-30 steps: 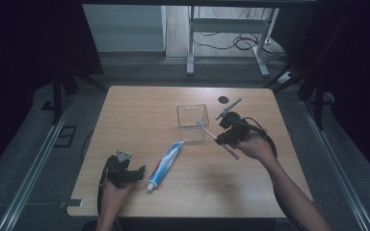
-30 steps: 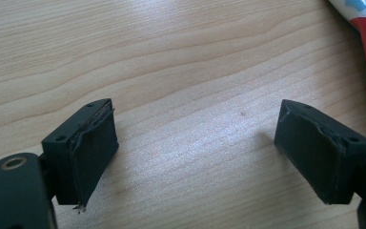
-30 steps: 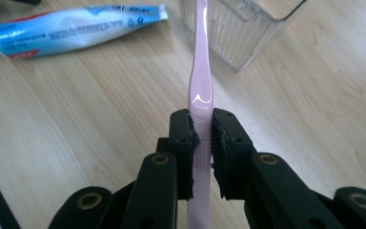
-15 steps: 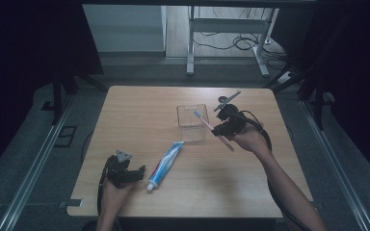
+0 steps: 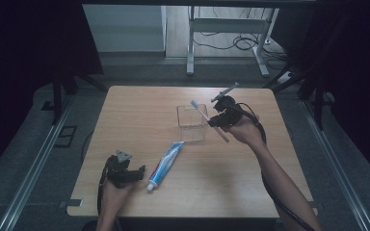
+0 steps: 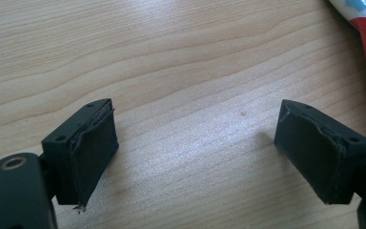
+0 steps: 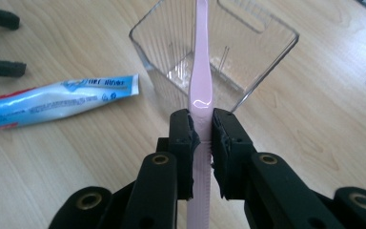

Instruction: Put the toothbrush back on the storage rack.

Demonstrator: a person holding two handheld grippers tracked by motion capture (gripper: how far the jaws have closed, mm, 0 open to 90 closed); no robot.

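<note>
a wooden table (image 5: pixel 139 115) seen from above, with a clear square cup (image 5: pixel 191 122) near its middle. the right gripper (image 5: pixel 215 119), just right of the cup, has its jaws clamped on a pink toothbrush (image 5: pixel 203 114), whose head end reaches over the cup's open top. a blue and red toothpaste tube (image 5: pixel 165 165) lies just below the cup. the left gripper (image 5: pixel 137 172), at the tube's lower left beside its cap end, rests with jaws wide apart, holding nothing

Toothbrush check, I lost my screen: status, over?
Right claw shut on pink toothbrush, head above clear cup. Left claw open, resting on table beside toothpaste tube. Nothing blocking the cup.
</note>
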